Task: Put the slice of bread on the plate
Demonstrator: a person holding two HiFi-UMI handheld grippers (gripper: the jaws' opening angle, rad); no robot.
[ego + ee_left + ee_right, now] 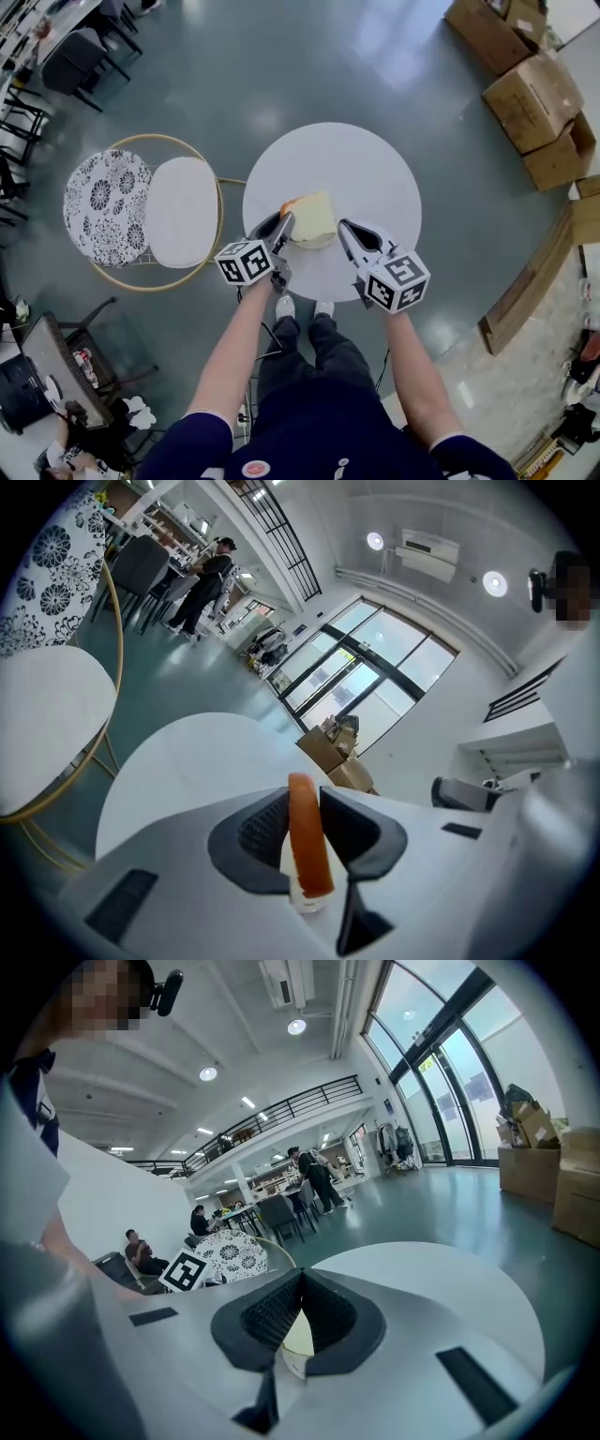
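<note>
A slice of bread point(314, 220) with an orange crust hangs just above the near part of the round white table point(366, 169). My left gripper point(284, 225) is shut on its left, crusted edge. In the left gripper view the bread slice point(307, 841) stands edge-on between the dark pads, at my left gripper point(305, 799). My right gripper point(343, 227) sits right beside the slice's right edge with its jaw tips touching. In the right gripper view, my right gripper point(300, 1274) has a pale patch in the gap behind the tips; I cannot tell what it is. No plate stands out on the tabletop.
Left of the table stands a gold-framed chair with a white round seat point(183, 211) and a floral cushion point(105, 206). Cardboard boxes point(534, 98) are stacked at the far right. A person point(206, 583) stands by distant tables; others point(141, 1251) sit further off.
</note>
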